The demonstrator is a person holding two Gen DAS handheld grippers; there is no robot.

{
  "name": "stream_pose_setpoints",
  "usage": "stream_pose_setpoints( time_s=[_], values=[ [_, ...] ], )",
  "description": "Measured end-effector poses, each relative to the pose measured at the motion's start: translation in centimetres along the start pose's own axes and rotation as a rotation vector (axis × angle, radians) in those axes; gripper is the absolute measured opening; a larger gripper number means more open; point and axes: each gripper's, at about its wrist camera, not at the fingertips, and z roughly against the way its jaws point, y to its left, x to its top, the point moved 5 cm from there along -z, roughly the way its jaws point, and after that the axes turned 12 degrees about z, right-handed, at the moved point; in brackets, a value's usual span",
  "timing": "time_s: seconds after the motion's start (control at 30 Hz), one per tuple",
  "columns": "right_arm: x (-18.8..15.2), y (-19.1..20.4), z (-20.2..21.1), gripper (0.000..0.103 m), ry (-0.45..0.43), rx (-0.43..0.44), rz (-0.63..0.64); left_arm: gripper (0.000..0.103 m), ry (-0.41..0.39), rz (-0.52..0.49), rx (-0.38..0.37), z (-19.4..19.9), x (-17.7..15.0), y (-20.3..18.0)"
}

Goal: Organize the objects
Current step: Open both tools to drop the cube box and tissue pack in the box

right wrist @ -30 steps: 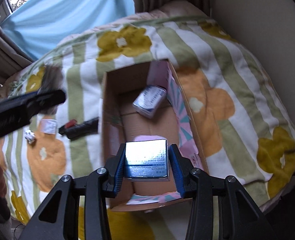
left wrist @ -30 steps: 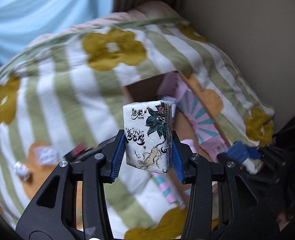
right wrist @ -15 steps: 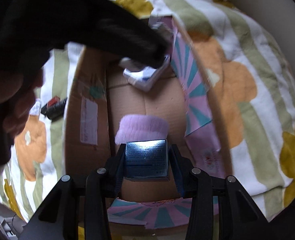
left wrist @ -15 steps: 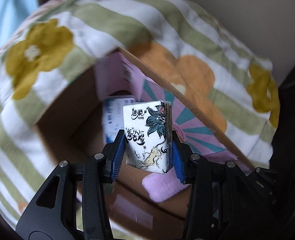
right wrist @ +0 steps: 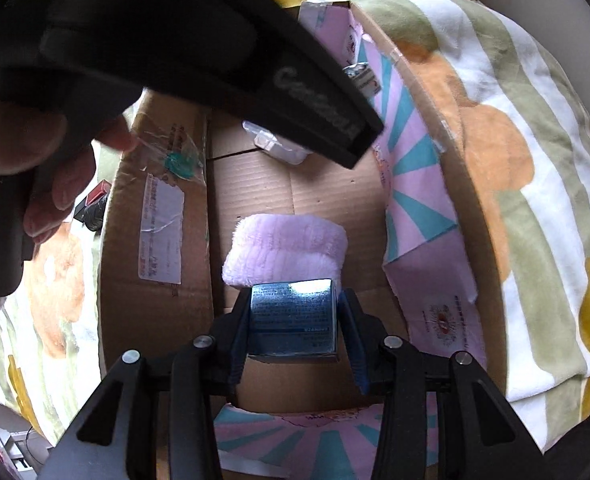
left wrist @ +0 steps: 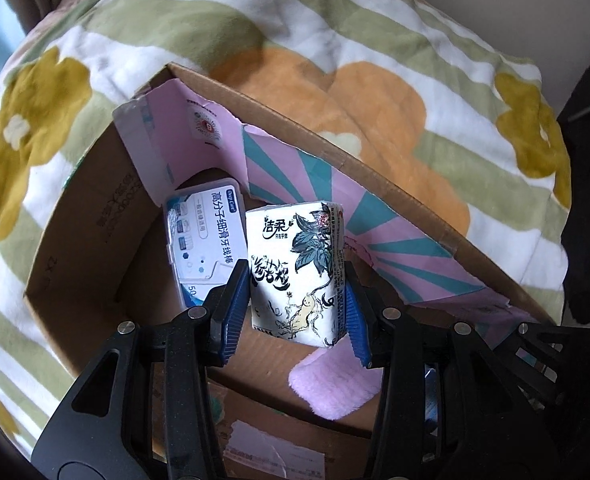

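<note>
My left gripper [left wrist: 297, 314] is shut on a white tissue pack [left wrist: 297, 272] printed with dark leaves, held over the open cardboard box [left wrist: 95, 216]. A white floss-pick case [left wrist: 205, 236] lies on the box floor just left of the pack. My right gripper [right wrist: 293, 338] is shut on a shiny blue box [right wrist: 293, 316], low inside the same cardboard box [right wrist: 155, 300]. A folded pink cloth [right wrist: 285, 254] lies on the box floor just beyond it, and shows in the left view [left wrist: 331, 386]. The left gripper's black body [right wrist: 215, 52] crosses the top of the right view.
The box sits on a bed covered by a striped flower blanket [left wrist: 335, 40]. Its pink and teal flaps [left wrist: 395, 248] stand along the right wall. A red and black object [right wrist: 93, 206] lies on the blanket left of the box. A hand [right wrist: 35, 176] holds the left gripper.
Both grippers have moved forward and down into the cardboard box, each still gripping its object. The left one swung from over the blanket to above the box floor.
</note>
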Motion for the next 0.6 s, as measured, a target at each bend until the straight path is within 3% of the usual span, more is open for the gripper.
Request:
stream_pose_setpoints(
  time_s=[0.07,0.1,0.17,0.27,0.6],
  values=[
    [0.0,0.4,0.0,0.078,-0.007,0.021,0.001,0.075,0.001,-0.009,0.024,0.1,0.2,0.0],
    [0.0,0.6,0.1,0.083,-0.017,0.036,0.004,0.102,-0.011,-0.013,0.042,0.3,0.3,0.1],
    [0.1,1.5,0.5,0.103,-0.046,0.065,0.028,0.103,-0.046,-0.018,0.035,1.0,0.5,0.0],
    [-0.1,2.0,1.0,0.103,-0.061,0.038,0.050,0.103,-0.059,-0.022,0.037,1.6,0.7,0.0],
    [-0.7,1.4,2.7,0.103,-0.092,0.072,-0.009,0.103,-0.071,-0.002,0.044,3.2,0.4,0.2]
  ],
)
